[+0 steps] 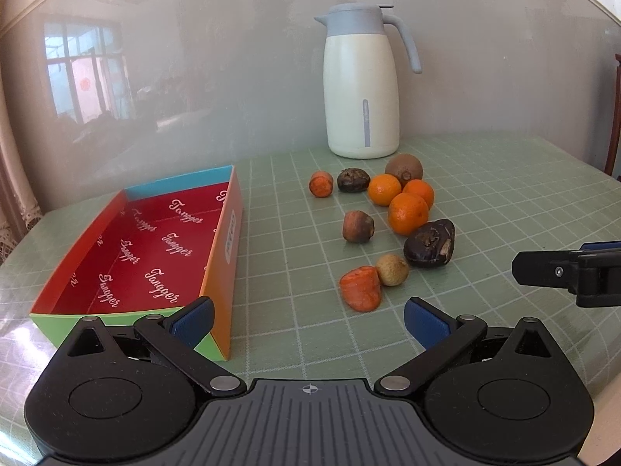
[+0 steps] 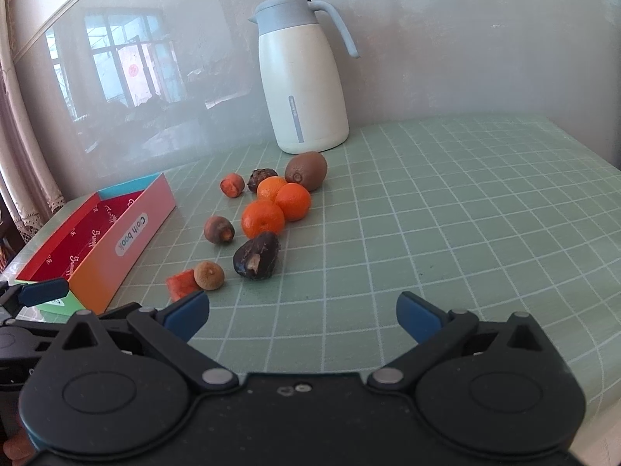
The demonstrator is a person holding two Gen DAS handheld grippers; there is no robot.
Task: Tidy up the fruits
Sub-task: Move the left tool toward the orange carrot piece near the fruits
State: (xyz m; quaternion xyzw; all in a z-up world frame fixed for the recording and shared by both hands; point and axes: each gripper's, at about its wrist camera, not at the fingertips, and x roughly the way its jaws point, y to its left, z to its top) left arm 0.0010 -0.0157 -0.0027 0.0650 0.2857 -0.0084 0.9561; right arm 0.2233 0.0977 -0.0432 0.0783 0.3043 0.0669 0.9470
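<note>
Lying just ahead of both wide-open hand-held grippers [image 1: 308,324] [image 2: 302,316], fruits [image 1: 407,213] cluster.

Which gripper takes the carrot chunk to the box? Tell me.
Left. The left gripper is open just short of the carrot chunk, with the box beside it. The right gripper is open over bare cloth.
</note>
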